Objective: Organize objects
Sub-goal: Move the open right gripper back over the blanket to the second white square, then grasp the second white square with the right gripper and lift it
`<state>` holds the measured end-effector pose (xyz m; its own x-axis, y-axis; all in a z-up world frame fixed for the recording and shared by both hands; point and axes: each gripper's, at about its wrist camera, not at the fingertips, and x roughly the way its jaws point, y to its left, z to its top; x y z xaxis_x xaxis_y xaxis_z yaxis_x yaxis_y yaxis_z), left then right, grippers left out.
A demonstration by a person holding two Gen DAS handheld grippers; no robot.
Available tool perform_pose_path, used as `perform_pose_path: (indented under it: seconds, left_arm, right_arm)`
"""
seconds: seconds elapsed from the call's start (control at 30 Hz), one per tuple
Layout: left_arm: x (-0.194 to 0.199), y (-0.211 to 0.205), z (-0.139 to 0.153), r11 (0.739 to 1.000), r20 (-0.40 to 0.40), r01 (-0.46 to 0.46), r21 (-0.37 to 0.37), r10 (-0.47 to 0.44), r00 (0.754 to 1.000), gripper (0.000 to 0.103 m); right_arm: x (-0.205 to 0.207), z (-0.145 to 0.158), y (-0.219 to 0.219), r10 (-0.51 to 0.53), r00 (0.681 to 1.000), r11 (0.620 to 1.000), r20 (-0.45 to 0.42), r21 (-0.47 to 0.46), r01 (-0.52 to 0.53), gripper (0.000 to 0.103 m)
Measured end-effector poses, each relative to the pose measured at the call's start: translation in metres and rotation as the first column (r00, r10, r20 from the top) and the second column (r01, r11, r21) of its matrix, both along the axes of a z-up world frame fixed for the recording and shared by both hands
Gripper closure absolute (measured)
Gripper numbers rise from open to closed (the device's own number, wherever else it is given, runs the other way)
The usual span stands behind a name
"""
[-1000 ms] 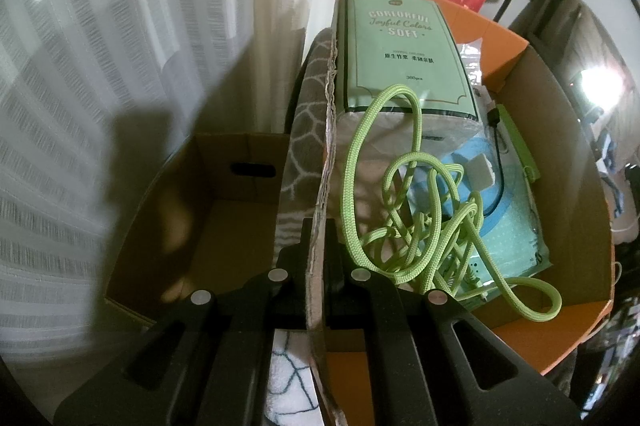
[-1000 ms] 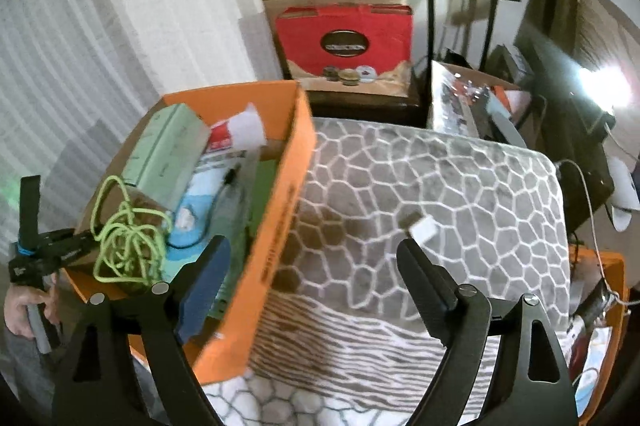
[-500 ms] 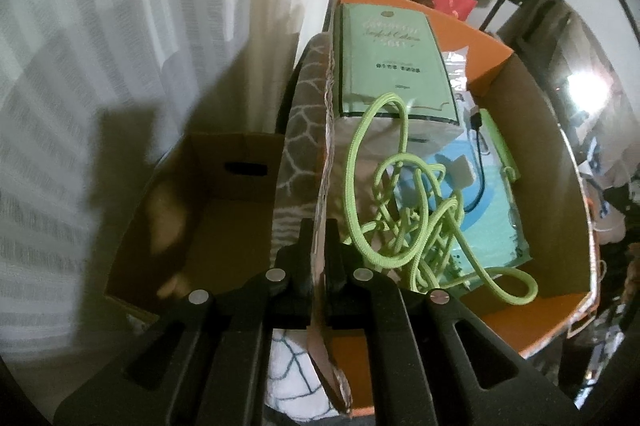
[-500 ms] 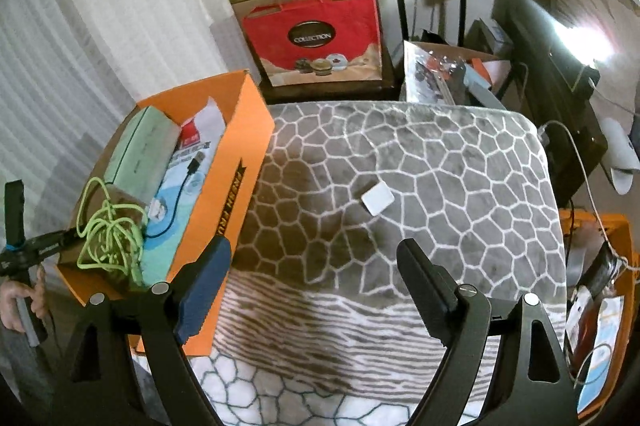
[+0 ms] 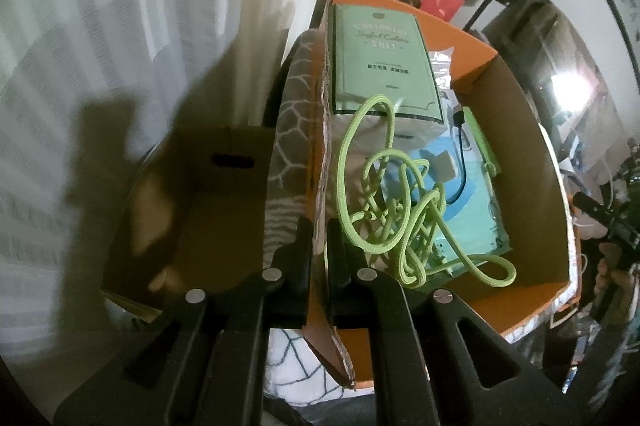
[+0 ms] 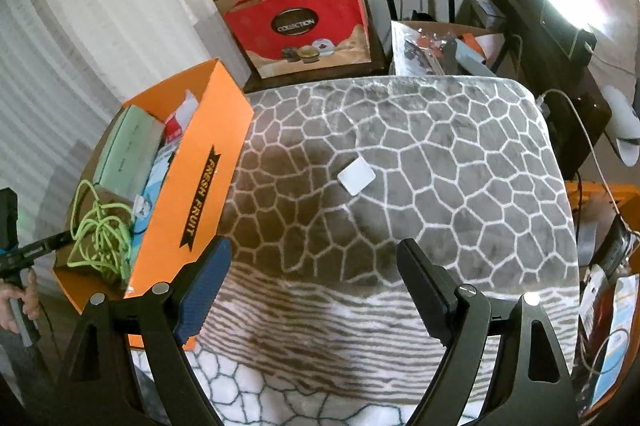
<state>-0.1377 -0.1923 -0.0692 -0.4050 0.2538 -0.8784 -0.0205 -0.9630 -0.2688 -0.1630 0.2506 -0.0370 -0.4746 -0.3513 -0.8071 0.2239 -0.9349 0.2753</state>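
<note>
Now the left gripper [image 5: 319,258] pinches the orange box [image 5: 516,130] wall, green rope [image 5: 384,226] just ahead inside; right gripper [image 6: 314,280] gapes wide, empty, white square [image 6: 356,175] ahead on the blanket [image 6: 460,162].

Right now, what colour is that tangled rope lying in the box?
Lime green. The rope shows best in the left wrist view, piled inside the orange box.

box [image 6: 188,186]: matt cardboard, orange outside, raw brown inside
rope [image 5: 394,210]: braided green cord
blanket [image 6: 400,186]: soft plush cloth
tissue pack [image 5: 384,62]: smooth, slightly glossy plastic wrap
gift bag [image 6: 300,22]: glossy red paper
</note>
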Motion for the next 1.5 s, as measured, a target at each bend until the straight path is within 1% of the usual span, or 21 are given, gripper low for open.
perform_pose_path:
  seconds: [0.1, 0.17, 0.3, 0.47, 0.7, 0.87, 1.03, 1.13, 1.2, 1.27, 1.4, 1.5]
  left_arm:
    - [-0.001, 0.0, 0.001, 1.0, 0.001, 0.002, -0.004, -0.002, 1.0, 0.096]
    - [-0.001, 0.0, 0.001, 1.0, 0.001, 0.001, -0.005, -0.001, 1.0, 0.096]
    - [0.0, 0.0, 0.001, 1.0, 0.0, 0.0, -0.003, 0.0, 1.0, 0.096]
    - [0.0, 0.0, 0.001, 1.0, 0.0, 0.001, -0.006, -0.001, 1.0, 0.096]
    - [0.0, 0.0, 0.001, 1.0, 0.0, 0.001, -0.005, -0.001, 1.0, 0.096]
    - [-0.001, 0.0, 0.0, 1.0, 0.0, 0.001, -0.004, -0.001, 1.0, 0.096]
    - [-0.001, -0.001, 0.0, 1.0, 0.0, 0.001, -0.004, -0.001, 1.0, 0.096]
    - [-0.001, 0.0, 0.0, 1.0, 0.0, 0.001, -0.005, -0.001, 1.0, 0.096]
    - [-0.001, -0.001, 0.0, 1.0, -0.001, -0.002, -0.005, 0.002, 1.0, 0.096]
    - [-0.001, -0.001, 0.0, 1.0, -0.001, -0.002, -0.004, 0.002, 1.0, 0.096]
    - [-0.001, -0.001, 0.0, 1.0, -0.001, -0.002, -0.004, 0.002, 1.0, 0.096]
    - [-0.001, -0.001, 0.0, 1.0, -0.001, -0.002, -0.004, 0.002, 1.0, 0.096]
  right_arm:
    - [-0.005, -0.004, 0.005, -0.012, 1.0, 1.0, 0.001, 0.01, 0.012, 0.02]
    - [-0.011, -0.008, 0.008, -0.021, 1.0, 0.999, 0.003, 0.034, 0.021, 0.021]
    - [-0.021, -0.02, 0.013, -0.034, 0.999, 0.997, 0.024, 0.072, 0.032, 0.03]
    - [-0.033, -0.036, 0.015, -0.048, 0.997, 0.994, 0.055, 0.096, 0.043, 0.035]
    - [-0.055, -0.036, 0.008, -0.051, 0.998, 0.994, 0.043, 0.102, 0.047, 0.041]
    - [-0.072, -0.041, -0.004, -0.039, 0.998, 0.988, 0.057, 0.153, 0.03, 0.045]
    - [-0.08, -0.049, -0.02, 0.006, 0.998, 0.976, 0.067, 0.216, -0.021, 0.051]
    - [-0.084, -0.053, -0.026, 0.019, 0.997, 0.971, 0.073, 0.236, -0.036, 0.057]
    - [-0.086, -0.056, -0.029, 0.025, 0.997, 0.968, 0.079, 0.248, -0.044, 0.068]
    - [-0.088, -0.059, -0.031, 0.029, 0.996, 0.966, 0.085, 0.252, -0.05, 0.075]
    - [-0.087, -0.059, -0.03, 0.027, 0.997, 0.967, 0.076, 0.251, -0.045, 0.076]
    - [-0.083, -0.054, -0.029, 0.026, 0.997, 0.971, 0.07, 0.233, -0.041, 0.076]
